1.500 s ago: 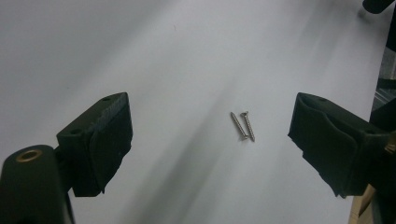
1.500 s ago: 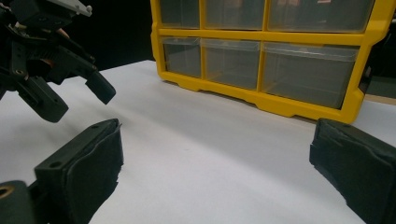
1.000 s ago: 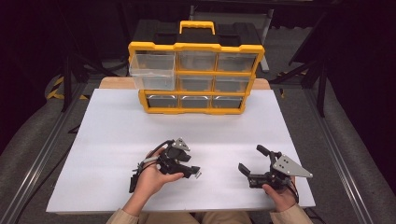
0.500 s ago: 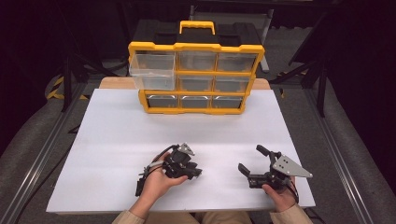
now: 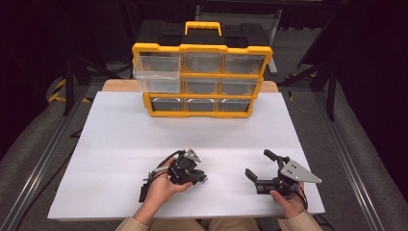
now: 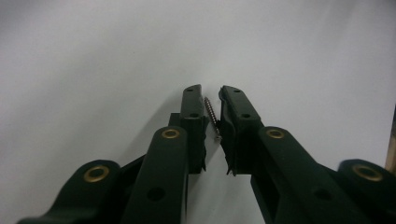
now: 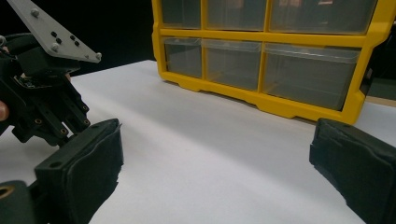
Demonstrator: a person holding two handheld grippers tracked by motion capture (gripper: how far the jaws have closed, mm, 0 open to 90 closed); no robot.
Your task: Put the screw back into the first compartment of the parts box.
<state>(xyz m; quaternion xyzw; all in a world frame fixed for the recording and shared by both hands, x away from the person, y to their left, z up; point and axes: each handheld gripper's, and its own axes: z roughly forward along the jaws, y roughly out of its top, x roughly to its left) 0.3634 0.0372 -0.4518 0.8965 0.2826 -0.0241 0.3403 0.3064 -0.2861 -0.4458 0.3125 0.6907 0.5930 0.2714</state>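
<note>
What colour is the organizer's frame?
Yellow, with a black top; the organizer shows best in the high view.

No legible text, labels or numbers.

We cannot read the drawer contents (image 5: 202, 62) at upper centre. The organizer (image 7: 280, 56) runs past the top edge.

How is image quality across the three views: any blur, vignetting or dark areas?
High view: even light on the white table, surroundings nearly black. Left gripper view: corners darken, near arms soft, the small metal screw between the black jaws fairly sharp. Right gripper view: near jaw pads blurred, the yellow drawer organiser clearer.
</note>
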